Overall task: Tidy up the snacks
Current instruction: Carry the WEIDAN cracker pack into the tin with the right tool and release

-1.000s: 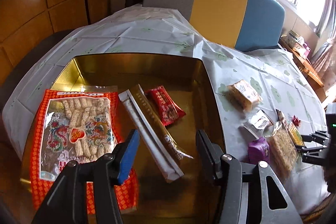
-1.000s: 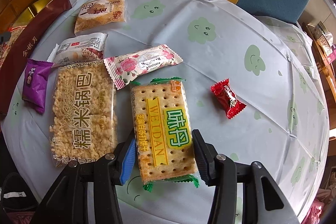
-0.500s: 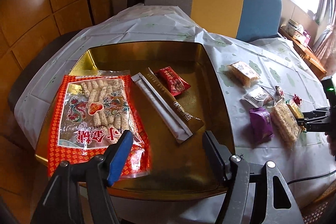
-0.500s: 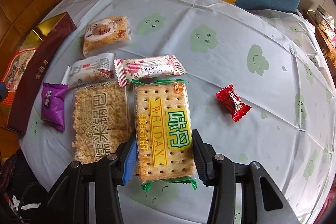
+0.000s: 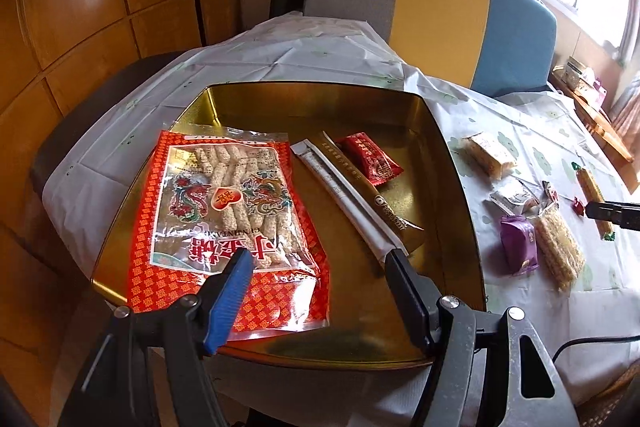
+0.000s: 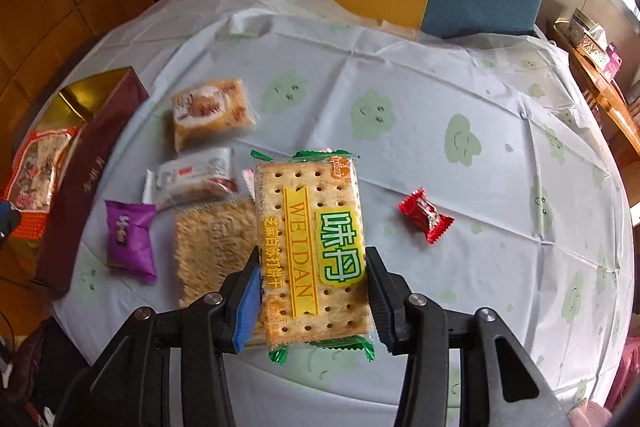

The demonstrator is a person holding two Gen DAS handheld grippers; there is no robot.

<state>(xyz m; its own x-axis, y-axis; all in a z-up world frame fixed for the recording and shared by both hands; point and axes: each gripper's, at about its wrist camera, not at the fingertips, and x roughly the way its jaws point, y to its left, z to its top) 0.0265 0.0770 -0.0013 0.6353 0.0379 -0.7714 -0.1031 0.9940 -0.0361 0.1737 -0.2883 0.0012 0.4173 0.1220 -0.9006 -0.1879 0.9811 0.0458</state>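
Clothed table (image 6: 460, 99): gold tin (image 5: 456, 187), purple packet (image 6: 130, 239), red candy (image 6: 426, 214).

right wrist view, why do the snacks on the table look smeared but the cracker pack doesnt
Right wrist view: the cracker pack, clamped in the right gripper, stays sharp; the rice cake pack behind shows motion blur. Left wrist view: sharp, with window glare top right.

Left wrist view looks down over the gold tin (image 5: 448, 163), right wrist view close above the tablecloth (image 6: 480, 187); both share the purple packet (image 5: 518, 241) (image 6: 130, 239).
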